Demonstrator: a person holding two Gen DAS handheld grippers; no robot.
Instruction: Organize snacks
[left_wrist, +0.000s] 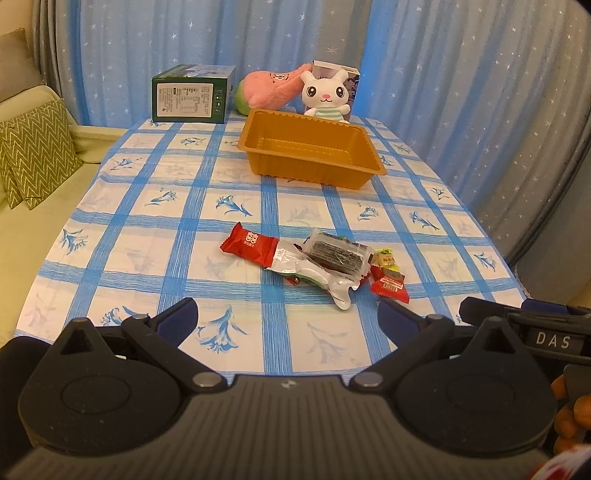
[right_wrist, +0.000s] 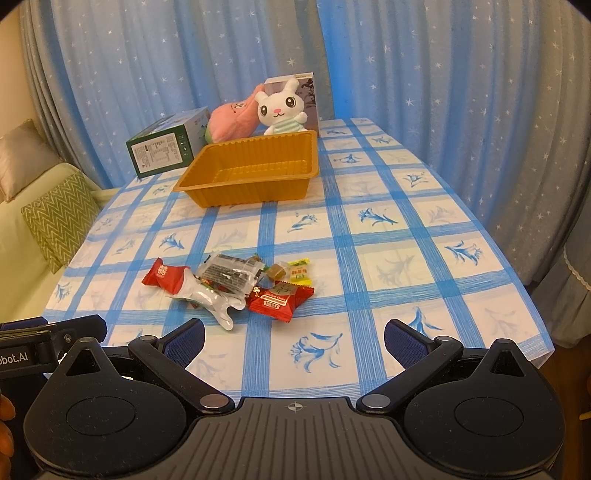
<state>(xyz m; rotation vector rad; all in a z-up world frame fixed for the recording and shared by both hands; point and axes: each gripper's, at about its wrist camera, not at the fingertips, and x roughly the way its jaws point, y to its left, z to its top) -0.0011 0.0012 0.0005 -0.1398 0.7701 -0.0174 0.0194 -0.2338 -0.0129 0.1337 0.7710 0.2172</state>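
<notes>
A small heap of wrapped snacks lies mid-table: a red packet (left_wrist: 249, 245) (right_wrist: 164, 277), a dark bar in clear wrap (left_wrist: 338, 253) (right_wrist: 229, 275), a silver pouch (left_wrist: 317, 275) (right_wrist: 212, 301), a red square packet (left_wrist: 389, 284) (right_wrist: 280, 299) and a yellow candy (left_wrist: 386, 258) (right_wrist: 300, 272). Behind them stands an empty orange tray (left_wrist: 273, 162) (right_wrist: 251, 192). My left gripper (left_wrist: 286, 315) is open, near the table's front edge, short of the heap. My right gripper (right_wrist: 293, 334) is also open, to the right of the left one, with nothing between its fingers.
At the table's far end are a green box (left_wrist: 190, 98) (right_wrist: 162, 151), a pink plush (left_wrist: 271, 88) (right_wrist: 231, 120) and a white bunny plush (left_wrist: 325, 96) (right_wrist: 282, 109). A sofa with a green zigzag cushion (left_wrist: 35, 155) (right_wrist: 59, 218) stands left. Blue starred curtains hang behind.
</notes>
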